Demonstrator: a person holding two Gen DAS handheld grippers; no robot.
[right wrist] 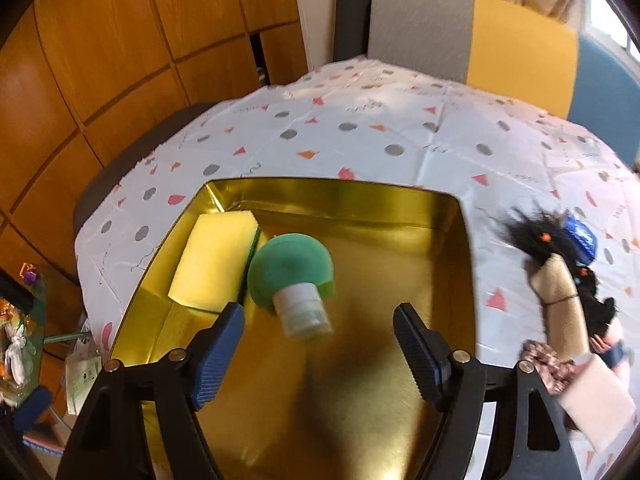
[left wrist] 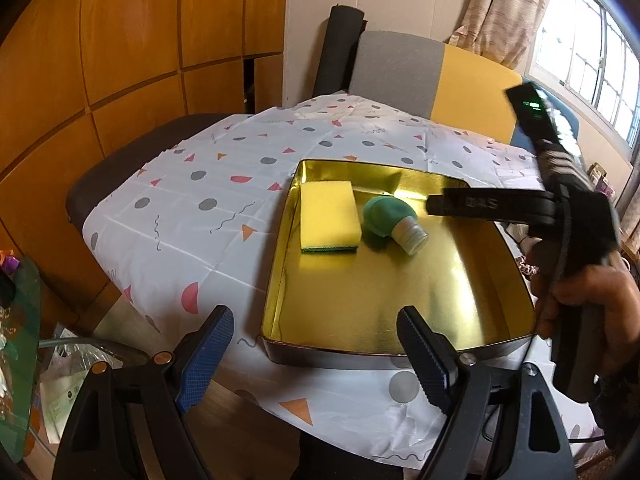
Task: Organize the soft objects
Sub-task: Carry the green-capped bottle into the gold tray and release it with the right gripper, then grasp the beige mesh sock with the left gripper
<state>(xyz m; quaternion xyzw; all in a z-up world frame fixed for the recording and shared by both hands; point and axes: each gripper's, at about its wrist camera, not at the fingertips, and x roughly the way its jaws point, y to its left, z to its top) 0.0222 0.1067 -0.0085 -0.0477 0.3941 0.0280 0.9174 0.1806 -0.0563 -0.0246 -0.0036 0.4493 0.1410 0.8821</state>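
Note:
A gold tin tray (left wrist: 400, 312) (right wrist: 340, 204) sits on the patterned tablecloth. At its far left lies a yellow sponge (left wrist: 328, 216) (right wrist: 214, 260) with a green underside. Beside that sponge a green soft bottle (left wrist: 390, 218) (right wrist: 290, 270) with a pale cap lies on its side. My right gripper (right wrist: 320, 344) hangs open over the tray, just short of the bottle's cap, with nothing between its pads. The left wrist view shows one of its fingers (left wrist: 472, 204) reaching in from the right, held by a hand (left wrist: 588, 300). My left gripper (left wrist: 316, 356) is open and empty at the tray's near edge.
Right of the tray a doll with black hair (right wrist: 560, 280), a patterned scrunchie (right wrist: 548, 364) and a white pad (right wrist: 600, 396) lie on the cloth. Chair backs (left wrist: 396, 68) stand behind the table. Wooden cabinets (left wrist: 120, 40) line the left, with a cluttered glass side table (left wrist: 20, 340) below.

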